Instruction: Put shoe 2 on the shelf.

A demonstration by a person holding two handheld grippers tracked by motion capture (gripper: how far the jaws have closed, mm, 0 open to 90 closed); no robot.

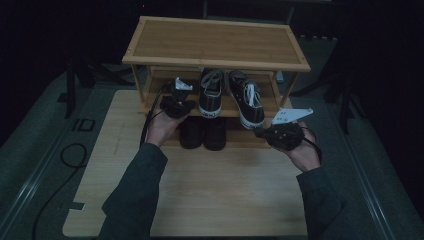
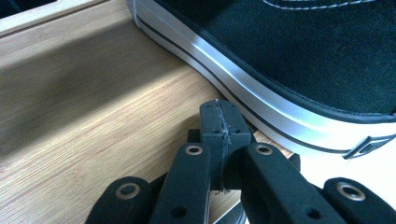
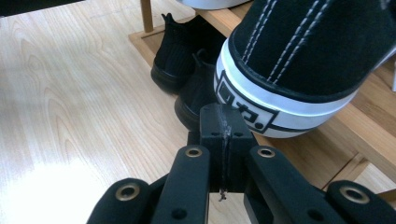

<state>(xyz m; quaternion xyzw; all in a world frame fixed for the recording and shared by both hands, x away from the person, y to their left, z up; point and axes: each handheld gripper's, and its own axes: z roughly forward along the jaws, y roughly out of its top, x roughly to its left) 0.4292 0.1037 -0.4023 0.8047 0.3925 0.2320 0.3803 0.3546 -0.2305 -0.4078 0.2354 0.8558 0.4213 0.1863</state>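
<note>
Two black sneakers with white soles stand on the middle shelf of a wooden shoe rack [image 1: 215, 62]: the left sneaker [image 1: 211, 92] and the right sneaker [image 1: 247, 100], whose heel juts over the shelf's front edge. My left gripper [image 1: 190, 106] is shut and empty, resting on the shelf beside the left sneaker's white sole [image 2: 261, 105]; its tips [image 2: 219, 122] are a little short of the sole. My right gripper [image 1: 258, 133] is shut with nothing in it. Its tips [image 3: 220, 122] sit just below and in front of the right sneaker's heel [image 3: 299, 60].
A pair of plain black shoes [image 1: 202, 132] [image 3: 180, 65] stands on the rack's bottom level under the sneakers. The rack's top shelf [image 1: 215, 42] is bare. Pale wooden tabletop [image 1: 210, 190] stretches in front of the rack; a black cable [image 1: 70, 155] lies on the floor at the left.
</note>
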